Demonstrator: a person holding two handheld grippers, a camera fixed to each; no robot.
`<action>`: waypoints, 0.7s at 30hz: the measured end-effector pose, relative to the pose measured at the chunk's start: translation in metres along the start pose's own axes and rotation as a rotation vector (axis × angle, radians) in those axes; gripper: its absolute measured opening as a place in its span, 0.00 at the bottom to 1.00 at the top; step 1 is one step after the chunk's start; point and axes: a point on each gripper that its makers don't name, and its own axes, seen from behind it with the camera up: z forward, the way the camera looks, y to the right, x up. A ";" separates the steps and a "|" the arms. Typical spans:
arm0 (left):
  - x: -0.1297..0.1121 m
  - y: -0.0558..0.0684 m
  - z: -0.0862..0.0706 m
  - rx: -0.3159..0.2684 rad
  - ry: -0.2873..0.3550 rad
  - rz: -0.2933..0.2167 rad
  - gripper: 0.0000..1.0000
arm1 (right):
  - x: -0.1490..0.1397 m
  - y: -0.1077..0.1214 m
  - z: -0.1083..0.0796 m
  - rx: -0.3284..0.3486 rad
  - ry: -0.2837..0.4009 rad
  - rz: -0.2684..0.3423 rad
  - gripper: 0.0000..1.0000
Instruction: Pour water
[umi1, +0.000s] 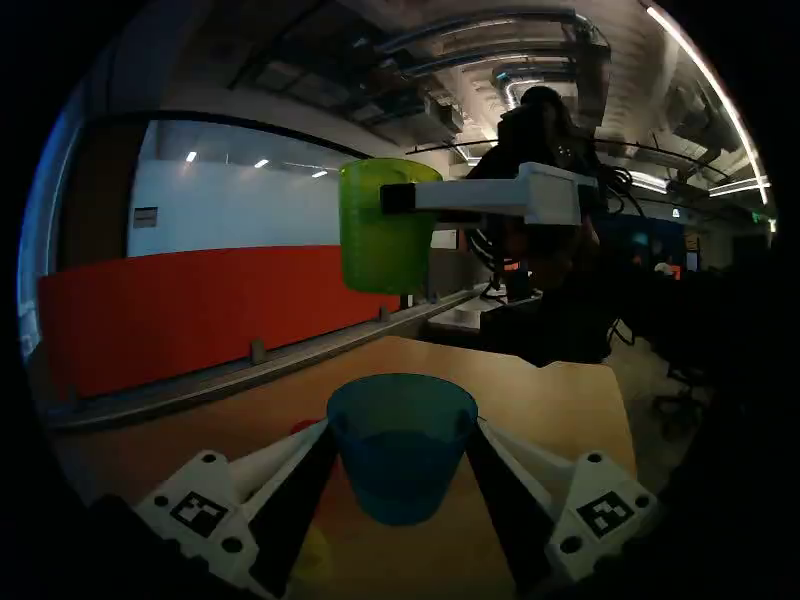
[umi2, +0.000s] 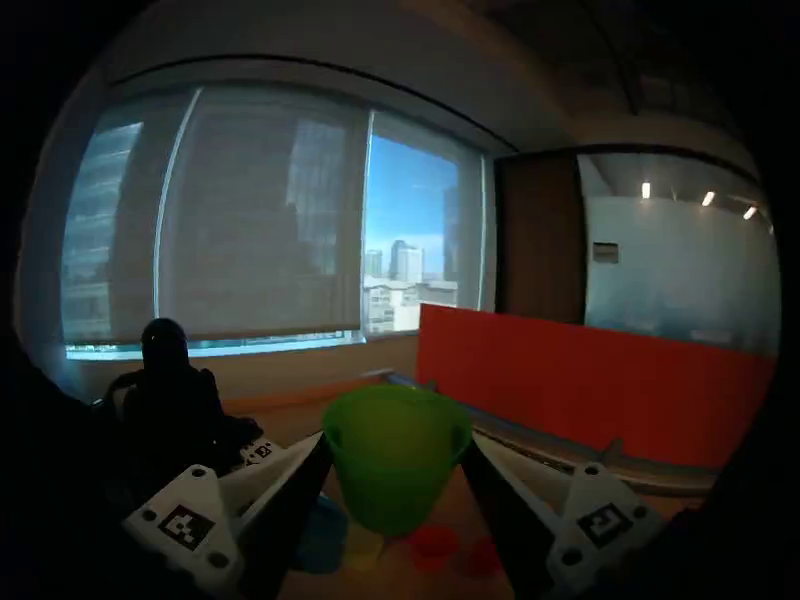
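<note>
- Blue translucent plastic: the blue cup, upright, at 6 o'clock in the left gripper view. The left gripper was clamped on it, one finger against each side of the wall. The lower part looked darker, possibly a water line; this could not be told for certain.
- Green translucent plastic: the green cup, upright and mouth up, at 12 o'clock above the blue cup and well clear of it. In the right gripper view the right gripper was closed on it, both fingers pressing its sides. Its contents were not visible.
- Step, as judged: both cups lifted over the wooden table and lined up one above the other, with the pour not yet begun, since neither cup was tilted.
- Next move, as judged: bring the green rim closer over the blue mouth, then tip slowly while the blue cup is kept level.
- Sundries: small red items on the table at 6 o'clock in the right gripper view, and a red partition at 9 o'clock.
</note>
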 end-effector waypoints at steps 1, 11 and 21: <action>0.000 0.000 0.000 0.001 -0.001 0.001 0.85 | 0.000 0.002 -0.001 -0.004 0.001 0.007 0.90; -0.009 -0.001 0.000 0.004 -0.030 0.008 0.84 | -0.025 0.015 -0.014 -0.041 -0.059 -0.004 0.90; -0.030 -0.003 0.000 0.009 -0.090 0.016 0.85 | -0.063 0.030 -0.030 -0.071 -0.141 -0.011 0.90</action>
